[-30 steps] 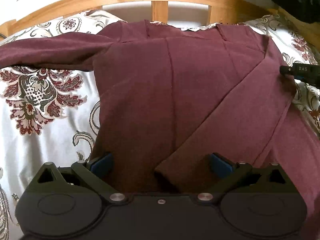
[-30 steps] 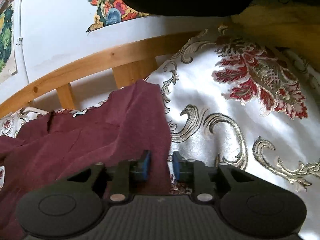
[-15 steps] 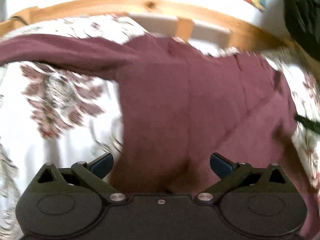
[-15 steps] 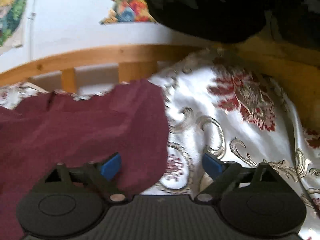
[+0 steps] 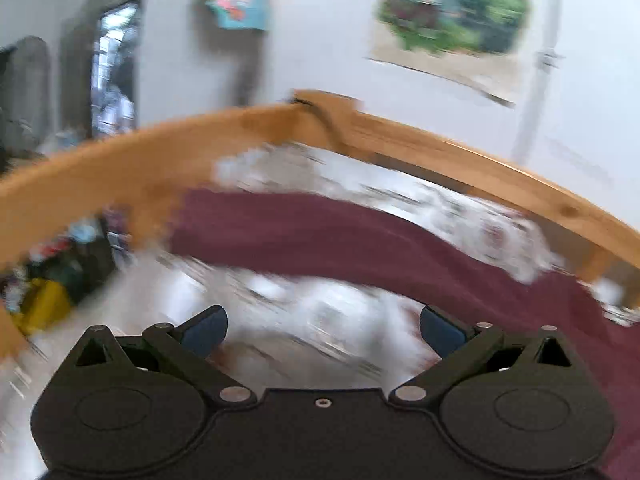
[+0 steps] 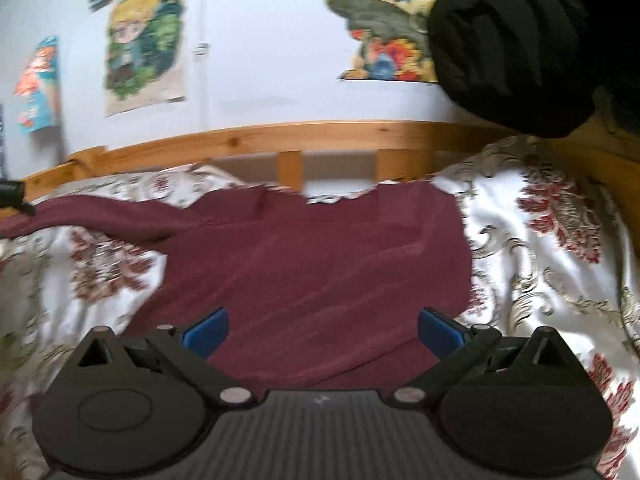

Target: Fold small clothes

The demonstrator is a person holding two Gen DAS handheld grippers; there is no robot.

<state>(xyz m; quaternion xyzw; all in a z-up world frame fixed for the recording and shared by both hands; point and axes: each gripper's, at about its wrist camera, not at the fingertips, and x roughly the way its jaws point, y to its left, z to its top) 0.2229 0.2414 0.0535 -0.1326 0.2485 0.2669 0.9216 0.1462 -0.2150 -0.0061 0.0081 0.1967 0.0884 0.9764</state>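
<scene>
At the far left, the left hand-held gripper [image 5: 323, 328] has its blue pads spread wide with nothing between them; below it lies the patterned bedspread [image 5: 304, 312], and just ahead the outstretched sleeve [image 5: 304, 228] of the maroon top [image 6: 320, 264]. That view is smeared, so fine detail of the sleeve end cannot be made out. The wide stance, pointed at the sleeve, suggests the sleeve is what it aims to take, since this sleeve sticks out sideways from the body and most likely has to come in over the chest.

The top itself lies flat in the middle of the bed, neckline toward the wooden headboard [image 6: 280, 136], which keeps it spread out for folding. Its right side looks already laid over the body, with a diagonal crease running across.

Further right, the right hand-held gripper [image 6: 323, 332] hovers over the lower part of the top, jaws also wide and empty. A black garment [image 6: 520, 40] hangs at the upper right, clear of the work.
</scene>
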